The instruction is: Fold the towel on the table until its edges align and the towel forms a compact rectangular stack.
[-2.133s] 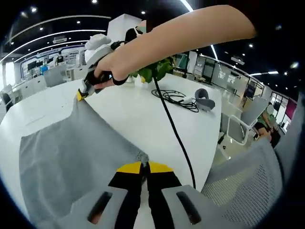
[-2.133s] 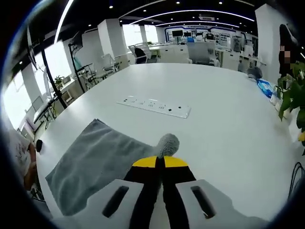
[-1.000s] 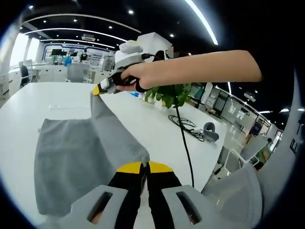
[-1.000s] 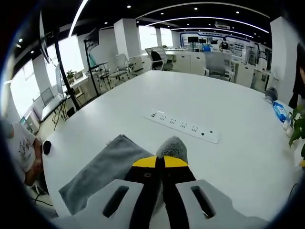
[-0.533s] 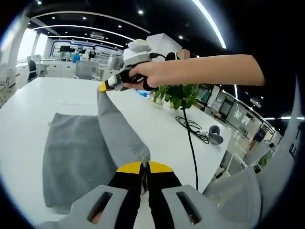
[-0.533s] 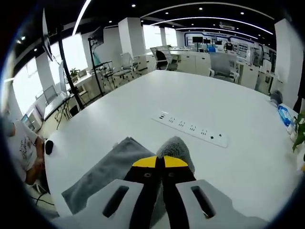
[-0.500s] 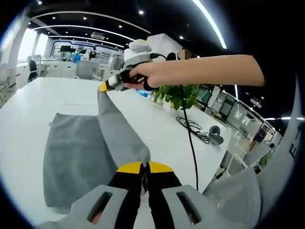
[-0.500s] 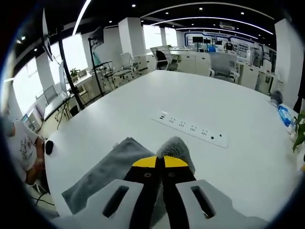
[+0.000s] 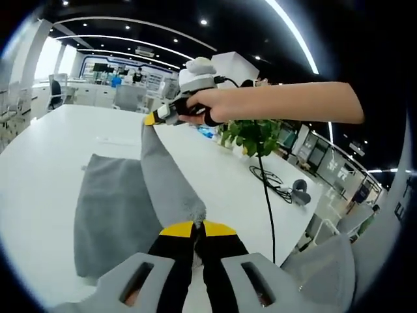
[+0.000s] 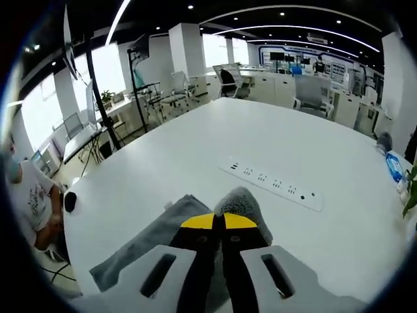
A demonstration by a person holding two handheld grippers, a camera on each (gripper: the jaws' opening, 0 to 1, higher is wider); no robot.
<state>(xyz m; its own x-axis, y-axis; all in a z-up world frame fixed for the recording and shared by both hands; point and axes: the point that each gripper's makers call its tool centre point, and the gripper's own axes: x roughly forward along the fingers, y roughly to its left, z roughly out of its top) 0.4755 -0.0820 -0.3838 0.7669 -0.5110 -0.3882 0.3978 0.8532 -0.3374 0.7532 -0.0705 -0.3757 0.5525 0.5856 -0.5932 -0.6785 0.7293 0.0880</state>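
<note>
One grey towel (image 9: 124, 208), part lying flat on the white table (image 9: 39, 156), part lifted into a taut band between two corners. Near corner pinched in the clenched jaws of the left gripper (image 9: 197, 227); far corner pinched by the right gripper (image 9: 154, 119), seen in the left gripper view held above the table by a hand (image 9: 199, 104) on an outstretched bare arm. Lifted edge straight from one gripper to the other, raised over the flat half. Flat half's outer edge and far edge straight, lying well inside the table's rim, with bare white surface all round it on that side.

In the right gripper view, right gripper (image 10: 218, 223) clamped on a bunched towel corner (image 10: 240, 201), the rest of the cloth (image 10: 150, 241) trailing down to the left, its low corner near the table's edge. Wide open tabletop (image 10: 195, 150) ahead, up to one white power strip (image 10: 279, 186) lying well apart from the cloth.

To the right in the left gripper view: one potted green plant (image 9: 251, 134), one coil of black cable (image 9: 270, 177), one small grey device (image 9: 301, 190) beside the coil, all well apart from the towel. One black cable (image 9: 266, 195) hanging from the right gripper down past the table's near edge. Grey mesh chair back (image 9: 319, 274) at lower right. A seated person (image 10: 29, 195) past the table's left rim in the right gripper view.
</note>
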